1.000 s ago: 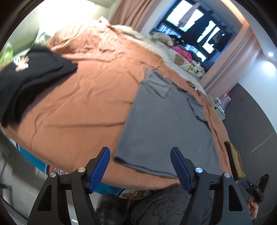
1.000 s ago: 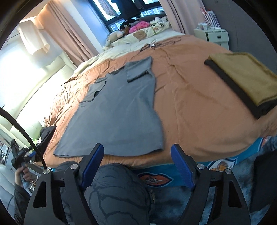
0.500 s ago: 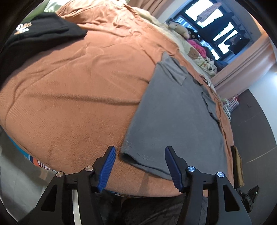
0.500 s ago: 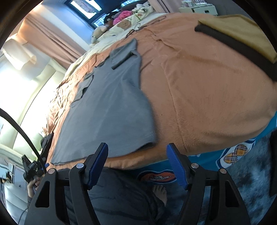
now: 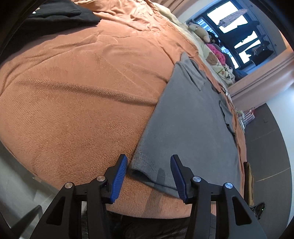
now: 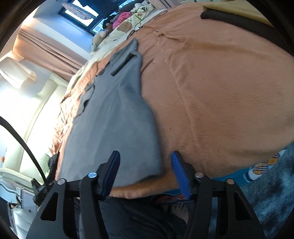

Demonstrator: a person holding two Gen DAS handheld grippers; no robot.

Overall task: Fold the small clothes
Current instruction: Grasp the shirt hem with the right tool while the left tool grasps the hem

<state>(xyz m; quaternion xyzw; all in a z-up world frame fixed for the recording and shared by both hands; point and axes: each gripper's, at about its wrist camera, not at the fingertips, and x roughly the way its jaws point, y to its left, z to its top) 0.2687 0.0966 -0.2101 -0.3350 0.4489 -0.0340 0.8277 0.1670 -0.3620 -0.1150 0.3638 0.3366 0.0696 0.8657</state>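
Your grey T-shirt point(image 5: 187, 117) is lying flat on the orange blanket point(image 5: 82, 88) that is covering the bed, its hem at the near edge and its sleeves folded in toward the far end. You are bringing both grippers to that hem — one at each near corner.

Your left gripper point(image 5: 148, 174) is straddling the hem's left corner, which is curling up slightly off the blanket. Its jaws are closing, with the corner sitting between the blue pads point(image 5: 119, 178), but the pads are not pressing on the cloth.

Your right gripper point(image 6: 145, 172) is straddling the hem's right corner. Its jaws are closing too; the grey cloth is lying between them, close against the left pad, while the right pad is standing apart over bare blanket. No grip shows here either.

Further out, a black garment point(image 5: 60, 12) is lying at the blanket's far left, and a folded mustard cloth on a dark one point(image 6: 233, 12) is resting at the far right. Soft toys point(image 5: 200, 31) are piled near the window. Nothing in view is serving as a container — the clothes are all resting straight on the bed.
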